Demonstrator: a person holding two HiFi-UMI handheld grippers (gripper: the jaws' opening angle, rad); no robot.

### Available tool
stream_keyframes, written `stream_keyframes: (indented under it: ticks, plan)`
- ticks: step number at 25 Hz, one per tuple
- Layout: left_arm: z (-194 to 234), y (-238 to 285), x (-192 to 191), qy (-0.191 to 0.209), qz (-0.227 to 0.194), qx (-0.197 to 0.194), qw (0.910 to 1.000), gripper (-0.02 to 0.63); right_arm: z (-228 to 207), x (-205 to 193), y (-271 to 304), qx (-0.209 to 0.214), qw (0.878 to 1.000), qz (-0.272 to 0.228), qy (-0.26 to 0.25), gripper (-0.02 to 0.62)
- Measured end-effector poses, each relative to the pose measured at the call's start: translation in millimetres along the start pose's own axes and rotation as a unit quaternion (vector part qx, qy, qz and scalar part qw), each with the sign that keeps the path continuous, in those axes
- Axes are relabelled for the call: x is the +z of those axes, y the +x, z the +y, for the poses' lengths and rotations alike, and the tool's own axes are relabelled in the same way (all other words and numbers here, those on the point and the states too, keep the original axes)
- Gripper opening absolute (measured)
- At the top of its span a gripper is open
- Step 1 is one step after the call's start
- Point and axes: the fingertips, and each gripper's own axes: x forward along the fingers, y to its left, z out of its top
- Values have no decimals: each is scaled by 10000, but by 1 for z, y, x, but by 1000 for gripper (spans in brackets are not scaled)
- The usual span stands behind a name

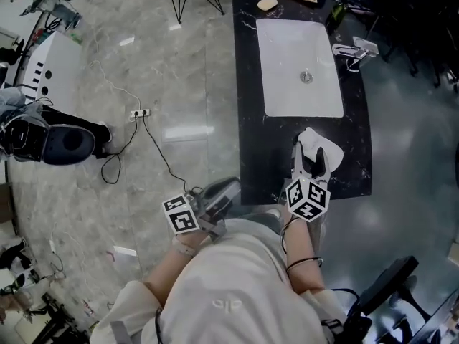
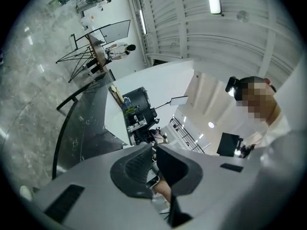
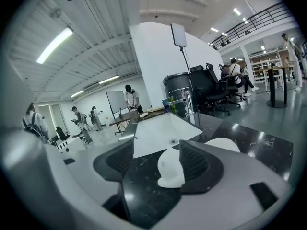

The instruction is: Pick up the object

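A small white object (image 3: 171, 167) stands on the black marble counter (image 3: 144, 186) between the jaws of my right gripper (image 3: 157, 146). The jaws are open, and the object leans close to the right pad (image 3: 199, 164). In the head view the right gripper (image 1: 310, 156) hovers over the counter's near end (image 1: 258, 156), just in front of the sink, with white material (image 1: 328, 149) around its tips. My left gripper (image 1: 215, 196) hangs off the counter's left side over the floor. Its jaws (image 2: 154, 152) are shut with nothing between them.
A white rectangular sink (image 1: 300, 67) with a faucet (image 1: 351, 51) fills the counter's middle. A tan object (image 1: 267, 3) lies at the far end. A second white rounded shape (image 3: 223, 144) sits right of the right jaw. A power strip and cable (image 1: 140, 112) trail on the floor.
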Motion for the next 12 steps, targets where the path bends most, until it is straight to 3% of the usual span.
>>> stream_keyframes:
  ticks: [8, 12]
  plan:
    - [33, 13, 16, -71, 363, 62, 9993, 9, -11, -28, 39, -640, 9966, 437, -270, 299]
    - [45, 17, 22, -122, 434, 70, 9990, 9, -21, -34, 49, -1097, 9899, 631, -635, 299]
